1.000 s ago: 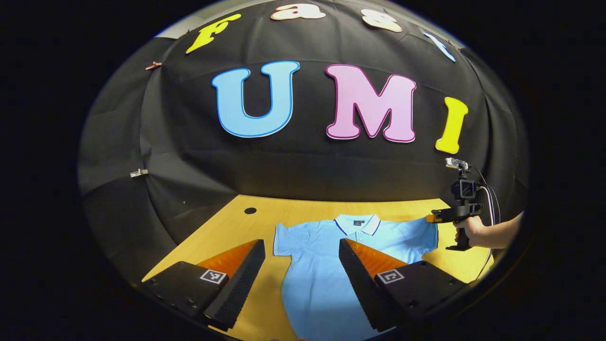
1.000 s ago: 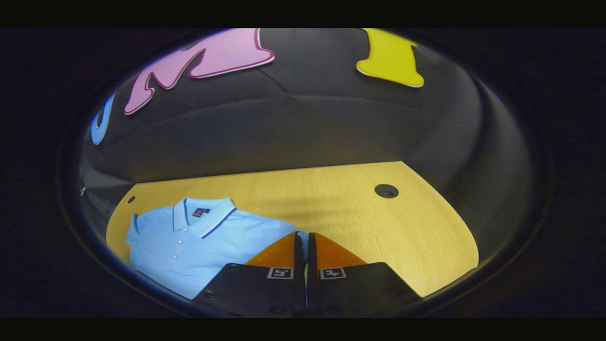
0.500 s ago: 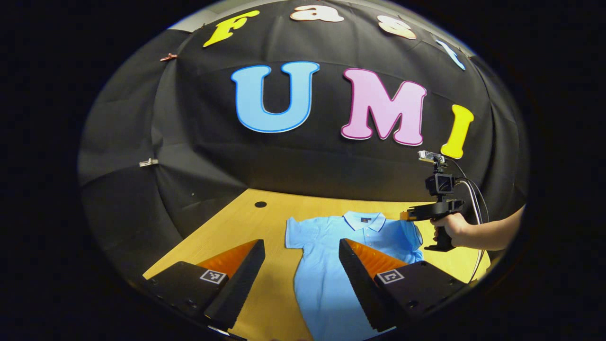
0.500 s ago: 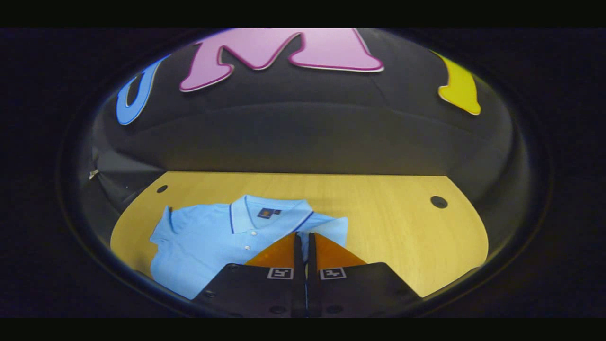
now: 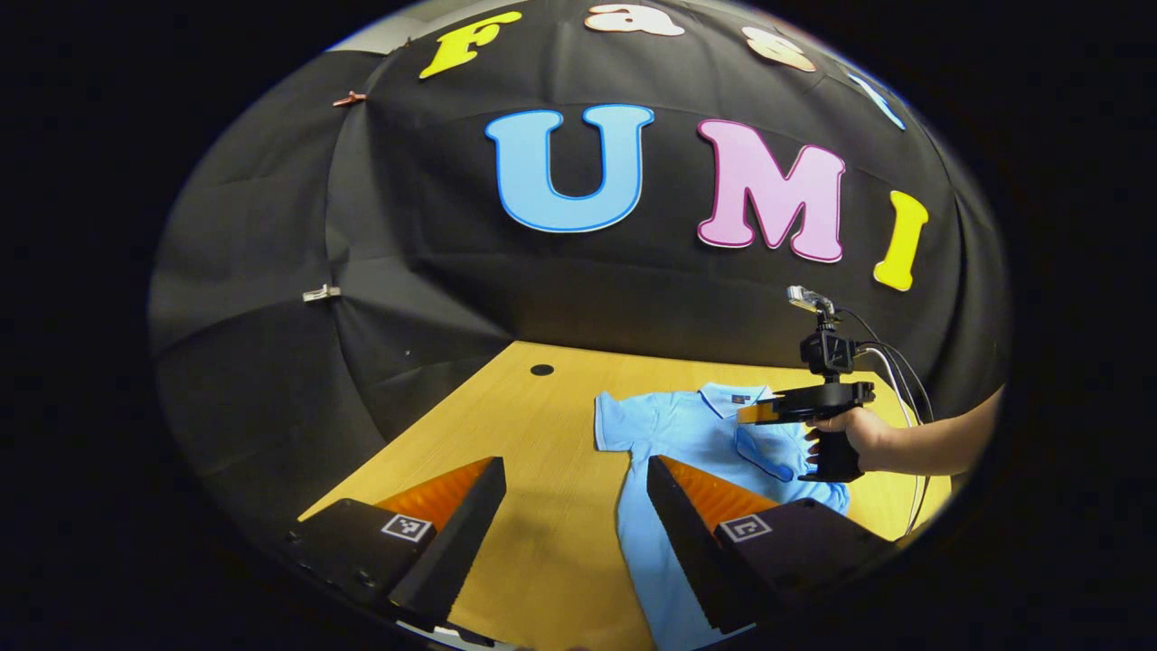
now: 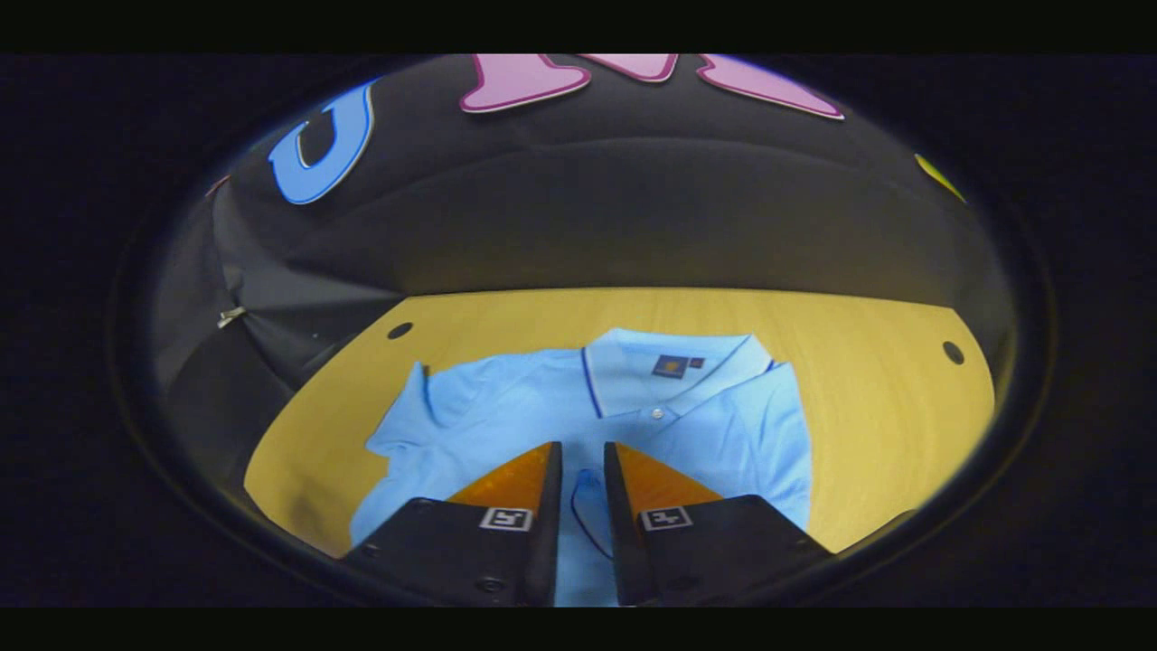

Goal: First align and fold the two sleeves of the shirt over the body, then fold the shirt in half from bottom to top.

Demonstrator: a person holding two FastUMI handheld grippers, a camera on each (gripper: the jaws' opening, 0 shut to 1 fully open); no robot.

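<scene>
A light blue polo shirt (image 6: 506, 411) lies face up on the yellow wooden table (image 6: 886, 398), collar (image 6: 669, 366) toward the wall. Its one sleeve (image 5: 764, 452) is folded over the chest; the other sleeve (image 6: 407, 425) lies spread out to the side. My right gripper (image 6: 583, 448) hovers over the chest with its fingers slightly parted; the folded sleeve's dark-trimmed cuff (image 6: 583, 506) shows in the gap below them. In the left gripper view the right gripper (image 5: 755, 414) hangs just above the folded sleeve, held by a hand (image 5: 845, 434). My left gripper (image 5: 574, 466) is wide open, near the shirt's side.
Round cable holes (image 6: 399, 330) (image 6: 953, 352) mark the table's far corners. Bare wood (image 5: 506, 425) stretches left of the shirt. The black cloth wall rises close behind the table. A cable (image 5: 904, 371) trails from the right gripper.
The right gripper carried the sleeve from the shirt's outer side across onto the chest, then its fingers parted. The left gripper stayed open and drifted to the left of the shirt.
</scene>
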